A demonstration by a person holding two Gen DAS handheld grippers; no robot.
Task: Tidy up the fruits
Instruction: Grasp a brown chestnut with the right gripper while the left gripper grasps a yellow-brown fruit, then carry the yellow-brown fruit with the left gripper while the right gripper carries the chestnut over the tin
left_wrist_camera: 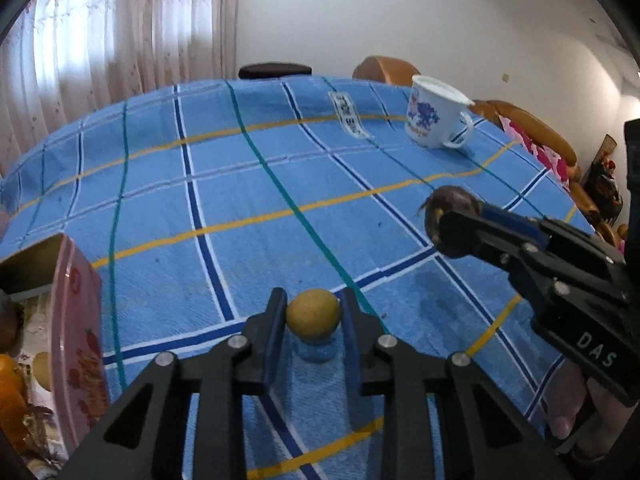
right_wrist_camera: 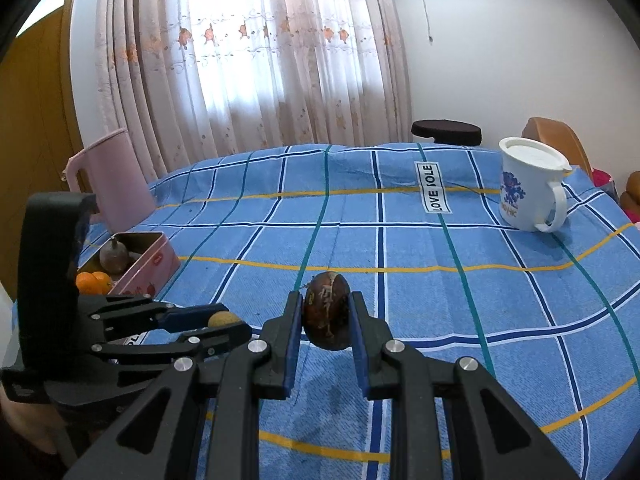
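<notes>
My left gripper (left_wrist_camera: pixel 313 316) is shut on a small round tan fruit (left_wrist_camera: pixel 313 317), held just above the blue checked cloth. It also shows in the right wrist view (right_wrist_camera: pixel 222 326) with the tan fruit (right_wrist_camera: pixel 221 319) between its fingers. My right gripper (right_wrist_camera: pixel 326 314) is shut on a dark brown wrinkled fruit (right_wrist_camera: pixel 326 312), held above the cloth; it shows in the left wrist view (left_wrist_camera: pixel 448 224) at the right with the brown fruit (left_wrist_camera: pixel 454 200). A pink tin box (right_wrist_camera: pixel 150 266) at the left holds oranges (right_wrist_camera: pixel 93 282) and a brown fruit (right_wrist_camera: pixel 113 258).
A white lidded mug (right_wrist_camera: pixel 530 186) with a blue print stands at the far right of the table. A pink jug (right_wrist_camera: pixel 110 178) stands behind the tin. The tin's wall (left_wrist_camera: pixel 76 332) is close on the left in the left wrist view. Chairs stand beyond the table.
</notes>
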